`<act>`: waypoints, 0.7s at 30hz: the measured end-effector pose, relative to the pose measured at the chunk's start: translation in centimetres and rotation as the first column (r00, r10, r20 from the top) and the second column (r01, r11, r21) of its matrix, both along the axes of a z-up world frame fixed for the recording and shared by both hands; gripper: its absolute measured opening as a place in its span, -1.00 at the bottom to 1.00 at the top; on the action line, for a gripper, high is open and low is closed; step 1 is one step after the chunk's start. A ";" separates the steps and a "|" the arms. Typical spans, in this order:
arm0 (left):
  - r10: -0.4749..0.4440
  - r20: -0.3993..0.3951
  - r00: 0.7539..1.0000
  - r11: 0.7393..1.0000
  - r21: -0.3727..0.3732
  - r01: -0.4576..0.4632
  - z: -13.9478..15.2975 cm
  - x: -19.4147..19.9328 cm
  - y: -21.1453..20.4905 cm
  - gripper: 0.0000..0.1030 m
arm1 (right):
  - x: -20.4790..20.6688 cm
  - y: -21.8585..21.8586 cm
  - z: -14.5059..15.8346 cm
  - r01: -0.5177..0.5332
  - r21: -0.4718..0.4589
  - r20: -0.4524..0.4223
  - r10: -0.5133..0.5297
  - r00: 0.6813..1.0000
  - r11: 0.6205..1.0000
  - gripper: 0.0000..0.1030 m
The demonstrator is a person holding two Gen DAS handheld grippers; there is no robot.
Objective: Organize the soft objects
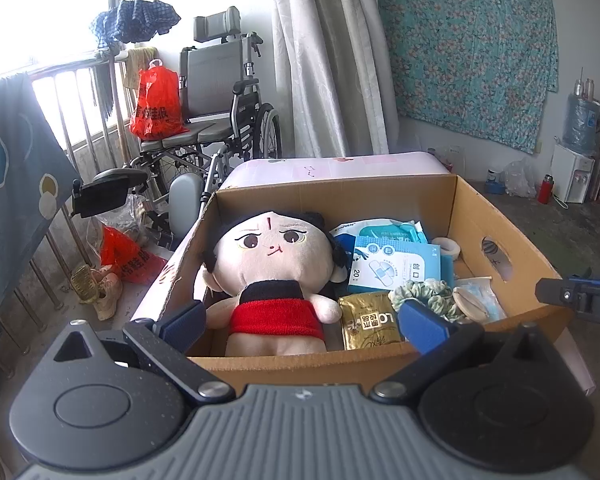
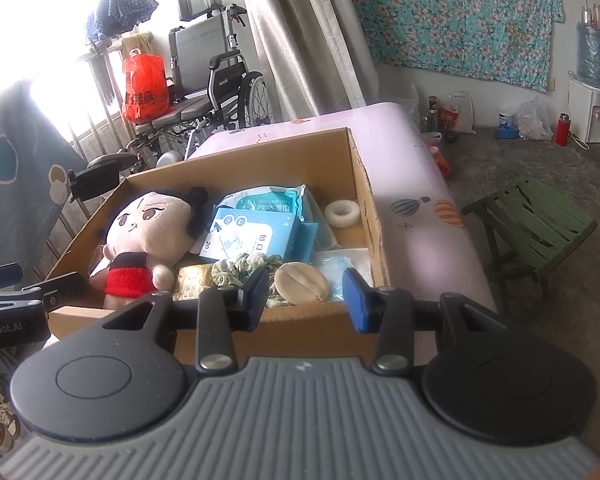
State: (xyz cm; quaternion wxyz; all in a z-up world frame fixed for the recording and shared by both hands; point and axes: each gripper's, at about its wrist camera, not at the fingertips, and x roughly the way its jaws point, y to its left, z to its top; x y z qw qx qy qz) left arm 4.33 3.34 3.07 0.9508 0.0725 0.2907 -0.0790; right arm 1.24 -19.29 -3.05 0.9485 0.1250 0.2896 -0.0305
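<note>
Sitting at nine o'clock inside the cardboard box [image 1: 500, 240] is the plush doll [image 1: 276, 276], on its back, big head toward the far wall, red-and-black top facing up. Moving out toward three o'clock: one gold packet [image 1: 366, 322] just beside the doll's arm, one green scrunchie [image 1: 424, 296], one beige powder puff [image 2: 300, 283], something pale blue in clear wrap at the near right corner, hard to name. Behind them, one blue plaster box [image 1: 396, 264] resting on one wet-wipes pack [image 1: 384, 230], and one white tape roll [image 2: 342, 212] near the right wall. One box, on a pink table [image 2: 420, 184].

Both tools hover at six o'clock over the near rim, empty! The left gripper [image 1: 300, 324] has its jaws spread wide with the doll's body framed between them, touching nothing. The right gripper [image 2: 306, 296] is spread less, its pads either side of the puff and scrunchie, no contact that I can see.

Risks, as I judge them: the scrunchie and puff overlap, so a pinch there may drag both. The doll's head is heavy; grabbed by the body, it could flop and sweep the packet. And the two grippers sit close, so a clash is possible.
</note>
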 end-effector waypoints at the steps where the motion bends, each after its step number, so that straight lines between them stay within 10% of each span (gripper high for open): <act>1: 0.000 -0.003 1.000 1.000 -0.002 0.000 0.0 0.0 0.0 1.00 | 0.0 0.0 0.0 0.001 0.003 -0.002 -0.001 1.000 1.000 -0.22; 21: -0.009 0.000 1.000 1.000 -0.001 0.009 0.1 -0.1 0.1 1.00 | 0.1 -0.2 -0.1 -0.004 0.008 -0.011 0.004 1.000 1.000 -0.22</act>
